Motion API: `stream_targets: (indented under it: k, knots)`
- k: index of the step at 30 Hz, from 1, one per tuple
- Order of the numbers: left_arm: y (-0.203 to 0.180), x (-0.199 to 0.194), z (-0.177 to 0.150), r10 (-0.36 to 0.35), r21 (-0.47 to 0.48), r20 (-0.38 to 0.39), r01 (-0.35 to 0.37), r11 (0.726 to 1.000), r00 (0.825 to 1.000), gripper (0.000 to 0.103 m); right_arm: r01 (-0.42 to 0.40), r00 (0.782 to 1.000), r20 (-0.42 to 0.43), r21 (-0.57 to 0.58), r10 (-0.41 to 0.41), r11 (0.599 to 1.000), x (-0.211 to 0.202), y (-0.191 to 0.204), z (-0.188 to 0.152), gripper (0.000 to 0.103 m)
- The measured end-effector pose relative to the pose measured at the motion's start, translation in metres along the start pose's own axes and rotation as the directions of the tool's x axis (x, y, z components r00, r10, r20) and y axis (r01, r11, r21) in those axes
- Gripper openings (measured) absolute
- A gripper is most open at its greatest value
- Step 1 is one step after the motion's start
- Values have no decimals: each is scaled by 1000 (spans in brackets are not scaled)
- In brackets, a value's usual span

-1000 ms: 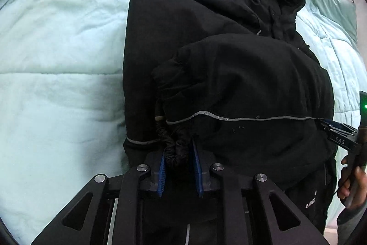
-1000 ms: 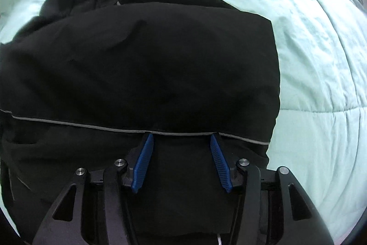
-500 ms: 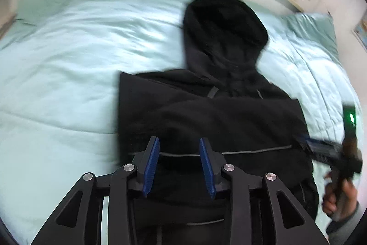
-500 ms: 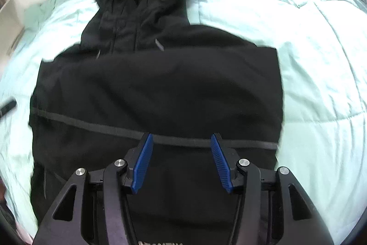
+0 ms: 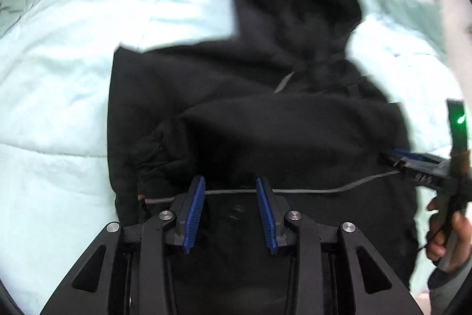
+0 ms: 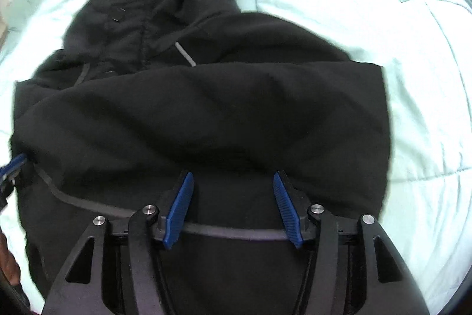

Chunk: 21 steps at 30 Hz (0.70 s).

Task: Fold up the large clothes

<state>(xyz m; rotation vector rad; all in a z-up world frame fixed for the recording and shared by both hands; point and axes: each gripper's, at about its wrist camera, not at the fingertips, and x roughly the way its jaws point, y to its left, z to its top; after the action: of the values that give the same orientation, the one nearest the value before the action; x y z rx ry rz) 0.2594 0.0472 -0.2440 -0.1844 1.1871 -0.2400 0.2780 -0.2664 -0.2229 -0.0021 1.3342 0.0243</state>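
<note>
A large black hooded jacket [image 5: 265,123] lies on the pale green bed, hood pointing away, sleeves folded across its front; a thin grey reflective stripe [image 5: 309,191] crosses it. It also fills the right wrist view [image 6: 206,114]. My left gripper [image 5: 230,182] is open and empty, hovering over the jacket's lower left part by a bunched cuff [image 5: 153,155]. My right gripper [image 6: 233,176] is open and empty over the lower right part; it also shows in the left wrist view [image 5: 413,164] at the jacket's right edge.
The pale green quilted duvet [image 5: 59,78] spreads around the jacket on both sides [image 6: 413,78]. A pillow [image 5: 413,11] lies at the far right near the wall. A person's hand [image 5: 445,235] holds the right gripper's handle.
My left gripper let go of the bunched cuff and opened. Both grippers pulled back from the jacket and have come down closer to its lower part again.
</note>
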Motion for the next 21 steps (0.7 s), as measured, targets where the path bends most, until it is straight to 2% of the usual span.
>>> stream_targets:
  k: [2,4,7,9,12,14,15,17,21]
  knots:
    - [0,-20,-5,-40,9,40,40,999,998,40,-20,999,47,-36,22,999,-30,0,-19,58]
    - [6,-19,-9,-43,-3,39,43,999,998,49,-24,997,69,-64,29,998,-46,0,-38,59]
    - [21,19,-22,43,-42,-58,-45,998,997,49,10,1000,4,-88,-9,996,-34,-2,-64,58]
    - [28,44,-27,33,-53,-89,-38,998,995,49,61,996,-65,-103,-68,993,-9,-3,-76,58]
    - [12,43,-24,126,34,-98,-123,992,987,49,76,991,-106,-93,-86,993,2,-1,-70,60]
    - [1,30,-18,155,87,-87,-147,985,984,49,72,988,-130,-109,-86,991,-7,2,-59,60]
    - [-3,13,-11,124,93,-50,-119,989,991,49,51,991,-119,-114,-64,992,-16,5,-53,60]
    - [-5,-14,7,71,89,29,-73,993,997,49,-12,999,-44,-122,7,992,-45,4,-35,60]
    - [-12,-37,72,36,105,154,-52,993,987,49,-13,990,137,-101,27,995,-86,-3,20,60]
